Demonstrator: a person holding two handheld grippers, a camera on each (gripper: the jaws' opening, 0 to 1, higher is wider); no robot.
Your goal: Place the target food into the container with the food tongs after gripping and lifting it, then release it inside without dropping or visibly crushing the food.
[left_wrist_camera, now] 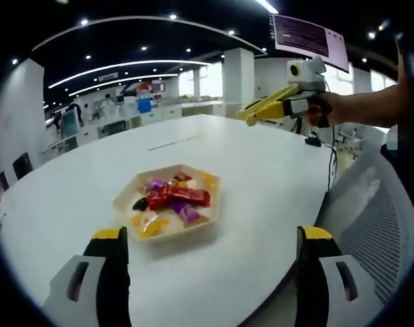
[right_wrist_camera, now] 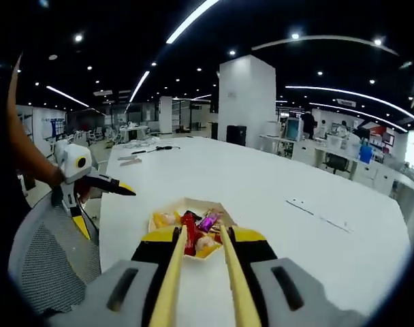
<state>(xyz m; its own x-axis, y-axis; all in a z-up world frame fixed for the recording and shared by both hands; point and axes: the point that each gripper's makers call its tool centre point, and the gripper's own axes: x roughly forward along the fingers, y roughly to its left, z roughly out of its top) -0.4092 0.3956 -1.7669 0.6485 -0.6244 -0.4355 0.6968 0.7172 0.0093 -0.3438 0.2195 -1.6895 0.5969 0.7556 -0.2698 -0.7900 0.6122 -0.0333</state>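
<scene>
A: Item one, the carrier?
B: White desk (left_wrist_camera: 275, 170), wide and rounded. A hexagonal container (left_wrist_camera: 167, 201) sits near its edge closest to the person, with a mesh chair (left_wrist_camera: 377, 225) just beyond that edge.

A: Contents?
B: Wrapped food: a red packet (left_wrist_camera: 176, 197) at the middle, purple wrappers (left_wrist_camera: 186, 214) and yellow pieces (left_wrist_camera: 150, 223) round it, all inside the container's rim.

A: Left gripper (left_wrist_camera: 210, 238)?
B: Jaws spread wide, nothing between them, held over the desk edge short of the container.

A: Right gripper (right_wrist_camera: 201, 238)?
B: It grips the food tongs (right_wrist_camera: 171, 272); two yellow arms run forward along its jaws, tips slightly apart over the container (right_wrist_camera: 193, 225). Whether the tips touch any food, cannot tell. In the left gripper view it hangs above the desk's far right edge, held by a hand (left_wrist_camera: 329, 109).
</scene>
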